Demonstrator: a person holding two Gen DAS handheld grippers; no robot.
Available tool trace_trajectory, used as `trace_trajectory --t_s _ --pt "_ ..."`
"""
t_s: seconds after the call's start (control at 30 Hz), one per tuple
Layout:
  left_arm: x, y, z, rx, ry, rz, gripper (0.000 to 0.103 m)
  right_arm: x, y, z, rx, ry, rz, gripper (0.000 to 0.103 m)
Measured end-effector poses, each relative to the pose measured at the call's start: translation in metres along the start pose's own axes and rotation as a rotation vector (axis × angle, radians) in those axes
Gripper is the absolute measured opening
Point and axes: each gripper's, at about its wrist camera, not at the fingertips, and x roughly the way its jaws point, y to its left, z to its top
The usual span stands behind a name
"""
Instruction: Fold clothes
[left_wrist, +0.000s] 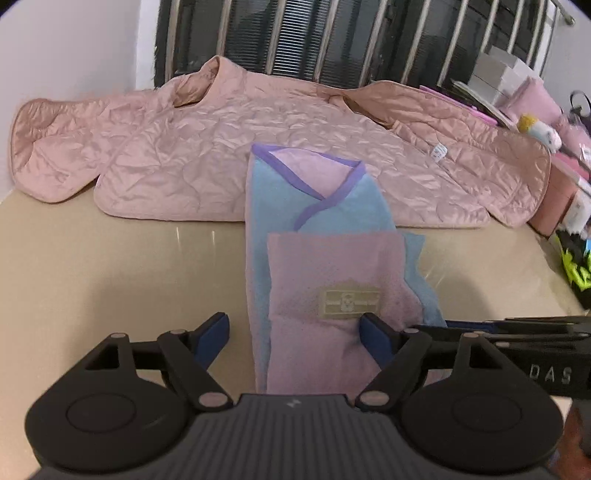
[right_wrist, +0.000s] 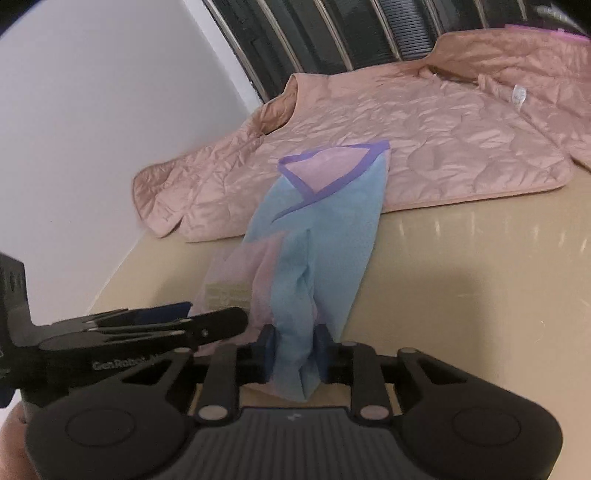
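Observation:
A light-blue and pink mesh top with purple trim (left_wrist: 317, 236) lies folded lengthwise on the beige table (left_wrist: 110, 266), its neck end resting on a pink quilted jacket (left_wrist: 221, 147). My left gripper (left_wrist: 293, 334) is open, its jaws wide apart over the top's near pink end with the beige label (left_wrist: 349, 303). My right gripper (right_wrist: 295, 350) is shut on the bunched blue near end of the top (right_wrist: 317, 236). The right gripper shows at the right of the left wrist view (left_wrist: 517, 332); the left gripper shows at the left of the right wrist view (right_wrist: 147, 325).
The quilted jacket (right_wrist: 424, 140) spreads across the far side of the table (right_wrist: 480, 258), in front of a barred window (left_wrist: 332, 37). Boxes and pink bags (left_wrist: 517, 85) are piled at the right. A white wall (right_wrist: 92, 110) runs along the left.

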Motion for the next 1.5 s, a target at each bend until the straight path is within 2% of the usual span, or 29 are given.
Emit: trace_trajectory --t_s 0.13,0.2,0.33,0.43,0.5,0.53,0.57,0.63,0.67,0.7,0.77,0.8,0.9,1.0,1.17,1.23,1.27,1.33,1.5 --pt "-0.011 -0.013 -0.009 -0.001 0.024 -0.006 0.078 -0.018 0.005 -0.02 -0.028 -0.016 -0.054 0.013" --pt "-0.018 -0.019 -0.016 0.002 0.025 -0.001 0.077 -0.028 0.0 -0.025 -0.035 -0.023 -0.065 0.006" --pt "-0.03 -0.031 -0.032 0.0 -0.003 0.02 0.077 -0.047 -0.01 -0.036 -0.051 -0.036 -0.088 0.007" --pt "-0.037 -0.033 -0.038 0.004 -0.011 0.035 0.079 -0.063 -0.016 -0.043 -0.074 -0.057 -0.099 0.022" --pt "-0.044 -0.03 -0.039 0.001 -0.023 0.042 0.079 -0.078 -0.019 -0.047 -0.117 -0.093 -0.091 0.045" --pt "-0.051 -0.027 -0.039 -0.003 -0.046 0.049 0.079 -0.085 -0.02 -0.049 -0.141 -0.11 -0.094 0.051" --pt "-0.058 -0.023 -0.037 -0.002 -0.079 0.054 0.079 -0.094 -0.021 -0.054 -0.182 -0.142 -0.121 0.061" --pt "-0.071 -0.015 -0.034 0.001 -0.147 0.066 0.084 -0.111 -0.022 -0.064 -0.285 -0.235 -0.216 0.071" --pt "-0.075 -0.011 -0.031 0.009 -0.179 0.086 0.093 -0.115 -0.022 -0.067 -0.343 -0.283 -0.278 0.086" --pt "-0.075 -0.007 -0.026 0.011 -0.203 0.119 0.101 -0.114 -0.024 -0.062 -0.371 -0.303 -0.322 0.096" --pt "-0.067 0.002 -0.015 -0.01 -0.235 0.172 0.101 -0.107 -0.03 -0.048 -0.399 -0.321 -0.397 0.097" --pt "-0.063 0.006 -0.008 -0.027 -0.232 0.189 0.1 -0.103 -0.035 -0.037 -0.381 -0.317 -0.408 0.097" --pt "-0.06 0.012 0.007 -0.097 -0.232 0.213 0.101 -0.092 -0.049 -0.007 -0.287 -0.322 -0.347 0.097" --pt "-0.066 0.012 0.009 -0.114 -0.241 0.183 0.102 -0.087 -0.055 0.007 -0.243 -0.301 -0.277 0.097" --pt "-0.057 0.007 0.004 -0.045 -0.179 0.228 0.102 -0.072 -0.049 -0.008 -0.324 -0.242 -0.226 0.098" --pt "-0.055 0.007 0.0 -0.049 -0.172 0.197 0.102 -0.076 -0.043 -0.018 -0.347 -0.249 -0.138 0.098" --pt "-0.057 0.008 -0.002 -0.052 -0.17 0.182 0.102 -0.08 -0.039 -0.025 -0.376 -0.264 -0.079 0.098" --pt "-0.057 0.01 -0.003 -0.046 -0.164 0.166 0.102 -0.088 -0.021 -0.038 -0.522 -0.294 0.025 0.098" --pt "-0.057 0.01 -0.003 -0.04 -0.155 0.156 0.102 -0.072 0.035 -0.053 -0.942 -0.25 0.102 0.094"
